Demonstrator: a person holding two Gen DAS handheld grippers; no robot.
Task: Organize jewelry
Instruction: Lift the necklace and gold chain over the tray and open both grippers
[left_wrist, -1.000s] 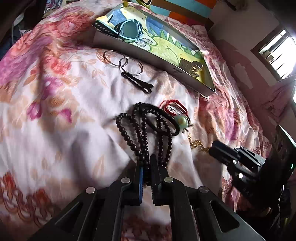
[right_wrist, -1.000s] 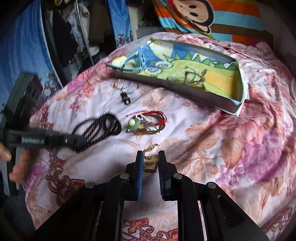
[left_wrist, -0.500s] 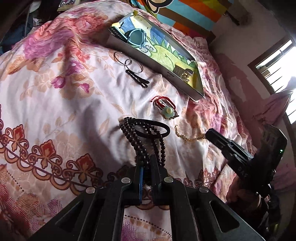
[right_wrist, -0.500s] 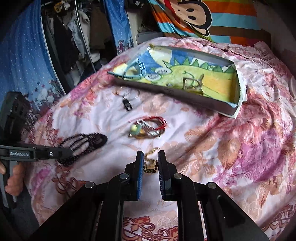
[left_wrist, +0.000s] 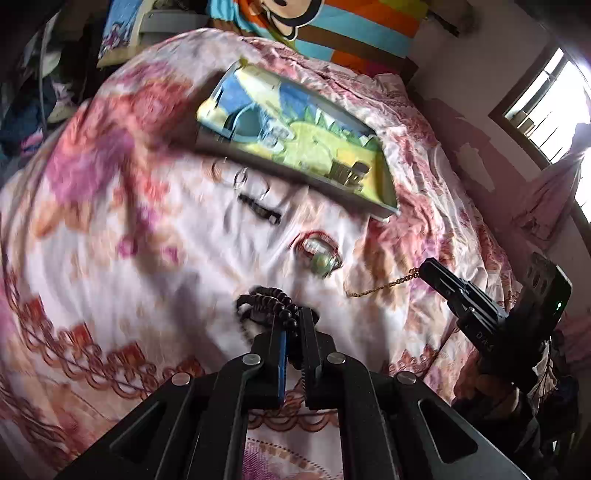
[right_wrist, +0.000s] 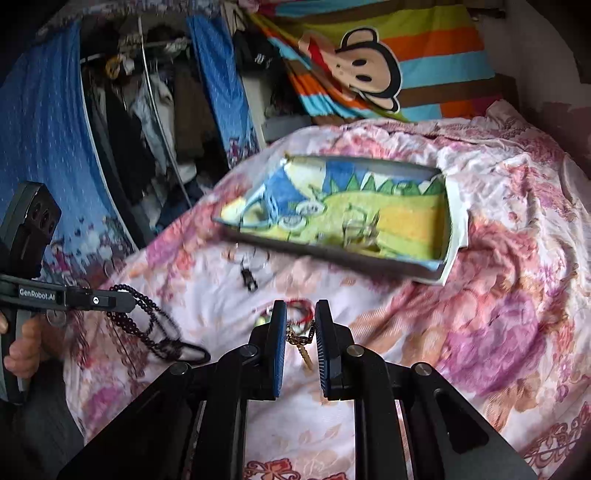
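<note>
Left gripper: clamped on black bead necklace.
Right gripper: clamped on gold chain.
Ahead, on the bedspread: red bracelet, hair clip, illustrated box.

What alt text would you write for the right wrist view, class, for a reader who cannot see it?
The right claw pinches a thin gold chain above a floral bedspread. At left, the left claw holds up a string of dark beads. Beyond lies a shallow cartoon-printed box.

L gripper clamped tight, R gripper pinched too, both angled down
</note>
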